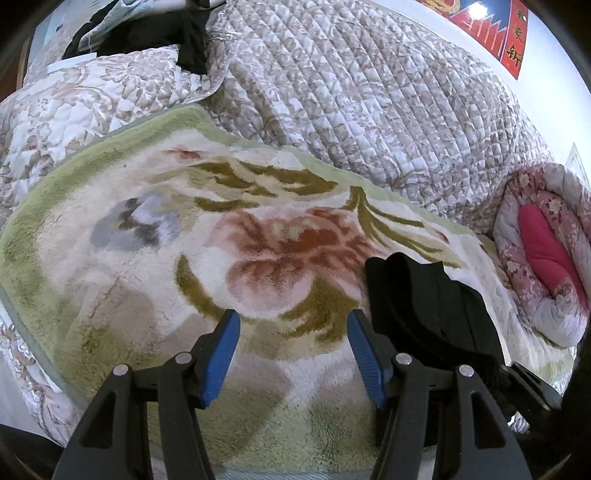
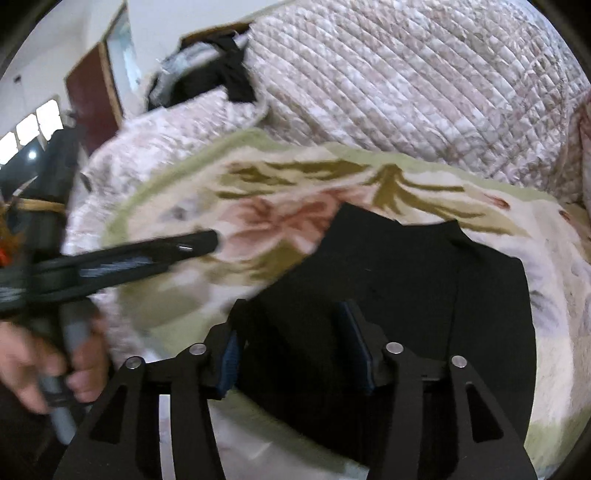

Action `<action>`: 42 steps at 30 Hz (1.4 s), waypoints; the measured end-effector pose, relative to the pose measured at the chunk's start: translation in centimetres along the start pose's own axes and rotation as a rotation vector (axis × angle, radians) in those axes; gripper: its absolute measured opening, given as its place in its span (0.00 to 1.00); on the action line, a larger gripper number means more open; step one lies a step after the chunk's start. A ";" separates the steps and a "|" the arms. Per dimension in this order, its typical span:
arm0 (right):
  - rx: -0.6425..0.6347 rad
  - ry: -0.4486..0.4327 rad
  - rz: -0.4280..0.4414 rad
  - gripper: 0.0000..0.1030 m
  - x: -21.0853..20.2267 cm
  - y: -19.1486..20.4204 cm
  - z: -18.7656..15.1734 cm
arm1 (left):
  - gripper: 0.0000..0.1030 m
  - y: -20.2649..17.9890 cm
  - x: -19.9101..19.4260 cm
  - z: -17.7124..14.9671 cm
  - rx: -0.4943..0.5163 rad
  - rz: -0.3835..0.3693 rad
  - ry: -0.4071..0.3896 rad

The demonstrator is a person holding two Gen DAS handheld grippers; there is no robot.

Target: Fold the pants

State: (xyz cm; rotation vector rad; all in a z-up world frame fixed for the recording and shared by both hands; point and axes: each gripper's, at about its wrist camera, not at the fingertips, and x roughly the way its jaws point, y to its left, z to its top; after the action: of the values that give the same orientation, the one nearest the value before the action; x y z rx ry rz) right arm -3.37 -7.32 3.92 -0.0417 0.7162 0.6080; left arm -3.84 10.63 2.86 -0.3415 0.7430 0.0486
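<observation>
The black pants [image 2: 406, 295] lie folded into a compact stack on a floral fleece blanket [image 2: 280, 218]. My right gripper [image 2: 291, 325] hovers low over the stack's near left part, jaws apart, the blue pads not pressing the black cloth that shows between them. In the left wrist view the pants [image 1: 424, 302] sit just right of my left gripper [image 1: 293, 317], which is open over bare blanket [image 1: 147, 288] with nothing between its fingers. The right wrist view shows the left gripper [image 2: 208, 240] from the side, blurred, held by a hand [image 2: 33, 362].
A quilted grey-and-white bedspread [image 1: 369, 96] rises behind the blanket. A rolled pink floral quilt [image 1: 546, 251] lies at the right. Dark clothes [image 1: 184, 33] are piled at the back left. A red poster [image 1: 498, 33] hangs on the wall; a dark door [image 2: 92, 96] stands at the left.
</observation>
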 end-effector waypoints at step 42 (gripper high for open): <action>0.417 0.060 -0.124 0.02 3.1 -20.3 1.0 | 0.56 -10.9 8.7 0.1 0.299 -0.177 0.087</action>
State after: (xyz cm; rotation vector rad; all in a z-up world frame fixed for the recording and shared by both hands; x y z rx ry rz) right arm 9.94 -22.31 -0.61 0.2812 0.8804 0.3315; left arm 4.44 -0.29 0.28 -0.1232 0.7911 -0.2434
